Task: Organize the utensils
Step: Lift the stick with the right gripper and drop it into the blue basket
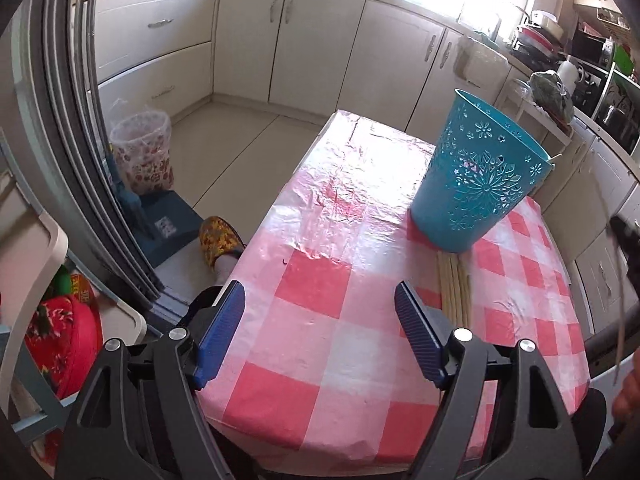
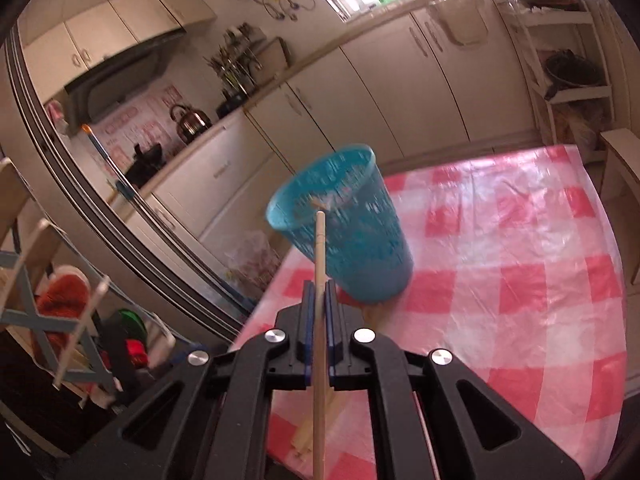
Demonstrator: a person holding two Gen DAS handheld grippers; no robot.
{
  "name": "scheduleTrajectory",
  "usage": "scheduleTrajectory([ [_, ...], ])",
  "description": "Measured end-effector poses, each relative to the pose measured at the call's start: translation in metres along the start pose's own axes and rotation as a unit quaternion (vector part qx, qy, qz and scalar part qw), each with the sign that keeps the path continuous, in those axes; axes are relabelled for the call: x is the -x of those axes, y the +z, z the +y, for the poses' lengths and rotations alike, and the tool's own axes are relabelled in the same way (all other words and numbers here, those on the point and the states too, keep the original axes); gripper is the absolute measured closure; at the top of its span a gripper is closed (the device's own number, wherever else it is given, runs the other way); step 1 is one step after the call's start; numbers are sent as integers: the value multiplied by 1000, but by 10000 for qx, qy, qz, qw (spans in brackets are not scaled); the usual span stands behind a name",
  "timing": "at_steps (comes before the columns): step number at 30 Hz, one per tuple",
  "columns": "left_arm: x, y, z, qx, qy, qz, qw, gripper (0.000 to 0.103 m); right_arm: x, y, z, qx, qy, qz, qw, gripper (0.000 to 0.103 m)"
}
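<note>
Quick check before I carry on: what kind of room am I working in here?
A home kitchen, most likely. Cream cabinets line the walls under a worktop, a kettle sits beside the range hood, and you're at a table with a checked cloth holding the blue basket.

The blue plastic basket with cut-out flowers (image 2: 344, 224) looks blurry in the right wrist view. In the left wrist view it hides the far ends of the pale wooden chopsticks (image 1: 454, 284) lying under it.

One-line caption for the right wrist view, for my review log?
Right hand-held gripper shut on a wooden chopstick, its tip aimed at the blue basket on the checked tablecloth.
</note>
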State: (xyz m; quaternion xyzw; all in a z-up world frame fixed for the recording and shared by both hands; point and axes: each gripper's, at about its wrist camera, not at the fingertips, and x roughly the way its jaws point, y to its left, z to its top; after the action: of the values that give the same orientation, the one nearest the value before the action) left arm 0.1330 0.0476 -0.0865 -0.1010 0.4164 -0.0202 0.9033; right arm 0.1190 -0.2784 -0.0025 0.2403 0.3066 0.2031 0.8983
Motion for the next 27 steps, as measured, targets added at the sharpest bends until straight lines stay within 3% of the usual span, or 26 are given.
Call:
scheduleTrajectory([
  [5,4,-4,-2,-7,-44,57,10000,29,-5,60,29,-75,298,-965,9949,97],
  [8,5,-7,-4,-17,-94,99,9999,29,-24,92,42,27,177,-1571,9874,97],
  [12,5,-8,-5,-5,-179,141,9997,29,-59,117,37,-39,-77,-2006,9796,97],
  [20,5,-8,0,45,-176,96,9998,29,-109,115,16,133,-769,-1944,9778,96],
  [27,1,-9,1,110,-234,173,9995,29,-120,102,19,503,-906,-1591,9818,93],
])
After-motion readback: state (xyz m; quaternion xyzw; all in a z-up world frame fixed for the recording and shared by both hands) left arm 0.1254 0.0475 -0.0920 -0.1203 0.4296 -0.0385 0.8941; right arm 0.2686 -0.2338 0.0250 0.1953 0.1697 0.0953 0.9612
